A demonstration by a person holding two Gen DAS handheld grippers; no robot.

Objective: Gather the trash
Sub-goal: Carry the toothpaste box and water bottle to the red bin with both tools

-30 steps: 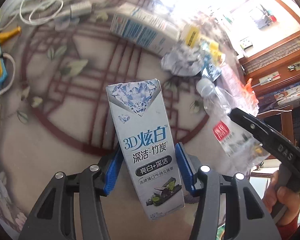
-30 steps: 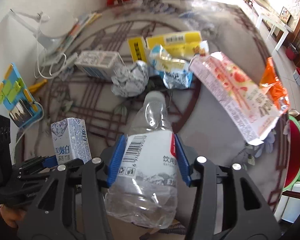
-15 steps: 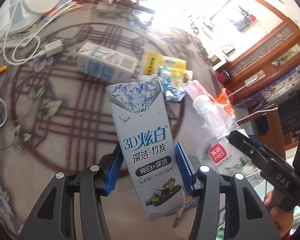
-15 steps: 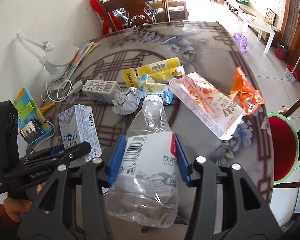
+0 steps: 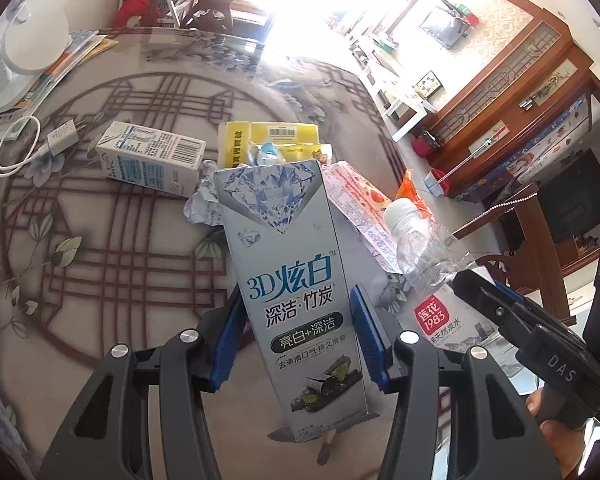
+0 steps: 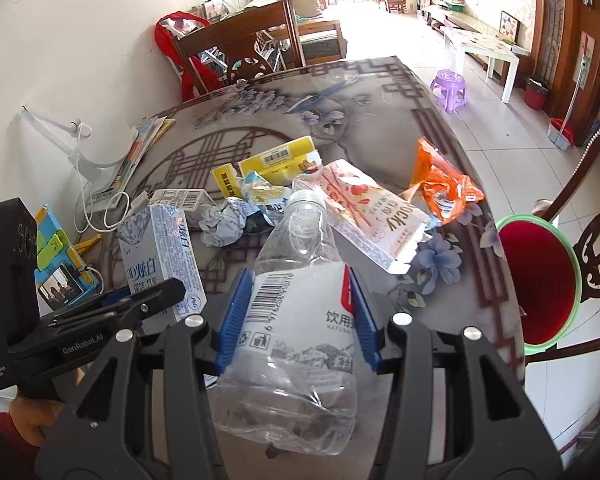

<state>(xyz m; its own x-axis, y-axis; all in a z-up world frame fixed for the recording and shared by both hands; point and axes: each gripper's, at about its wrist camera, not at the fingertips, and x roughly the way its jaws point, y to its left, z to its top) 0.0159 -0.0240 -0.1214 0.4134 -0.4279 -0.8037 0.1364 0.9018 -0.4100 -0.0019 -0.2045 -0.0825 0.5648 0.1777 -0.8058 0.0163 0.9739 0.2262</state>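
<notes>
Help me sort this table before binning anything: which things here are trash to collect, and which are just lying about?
Trash:
- toothpaste box, held in the left tool
- plastic bottle, held in the right tool
- milk carton
- crumpled foil
- yellow box
- biscuit box
- orange wrapper

Lying about:
- charger and cable
- booklets
- red bin

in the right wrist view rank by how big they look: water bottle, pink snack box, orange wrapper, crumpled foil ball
1. water bottle, held closest to the camera, so nearness inflates it
2. pink snack box
3. orange wrapper
4. foil ball, smallest
</notes>
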